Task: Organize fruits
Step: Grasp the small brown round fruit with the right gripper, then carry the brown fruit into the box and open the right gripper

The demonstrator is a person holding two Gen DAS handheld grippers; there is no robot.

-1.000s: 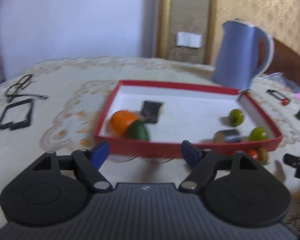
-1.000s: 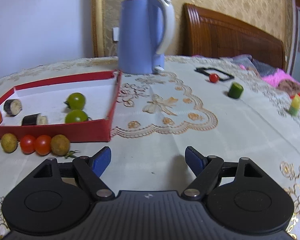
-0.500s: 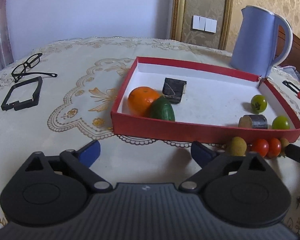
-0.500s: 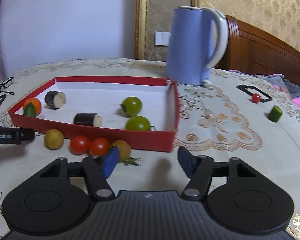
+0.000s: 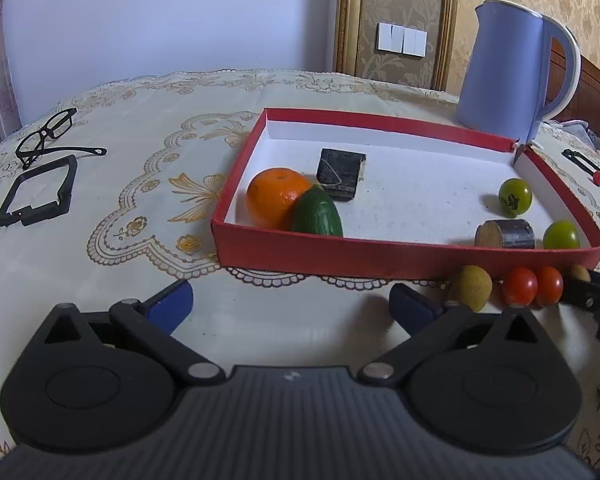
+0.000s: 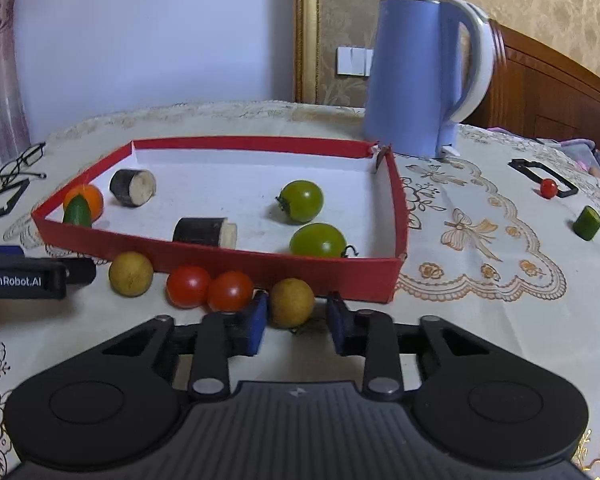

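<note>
The red box [image 6: 220,258] sits on the tabletop [image 6: 480,300]. Four small fruits lie in a row along its near wall. The right gripper [image 6: 296,318] has its jaws clamped on the brown-yellow fruit [image 6: 292,302] at the right end. It is round, so it may slip out and roll away. The left gripper [image 5: 290,302] has its jaws wide apart and holds nothing.
</note>
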